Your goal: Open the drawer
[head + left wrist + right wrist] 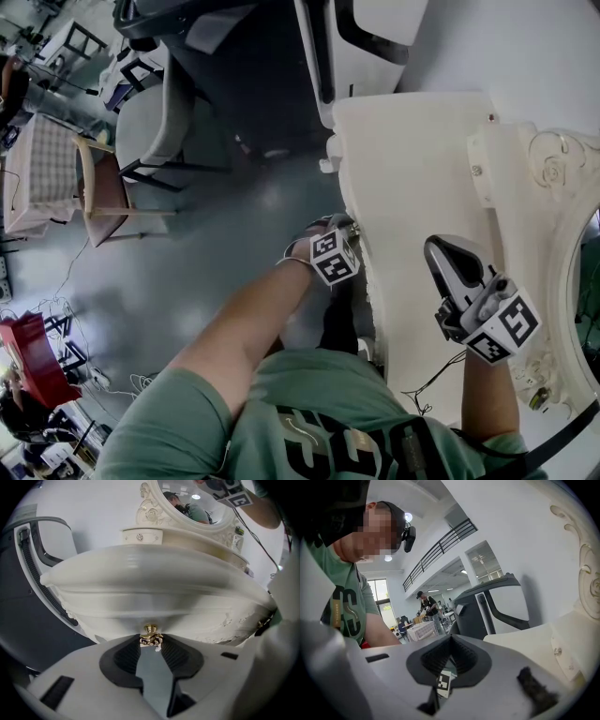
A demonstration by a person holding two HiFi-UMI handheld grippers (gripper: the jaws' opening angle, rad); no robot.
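Drawer front looks flush under the dressing table's front edge. My left gripper is clamped on its brass knob; my right gripper is clenched, empty. Next, I judge: a straight pull outward.

The knob is set on the drawer, under the edge of the table, and is clasped between the jaws of the left gripper. The mirror is stood at the table's back. The right gripper, jaws together, is held over the table. A chair is placed well left of the table.
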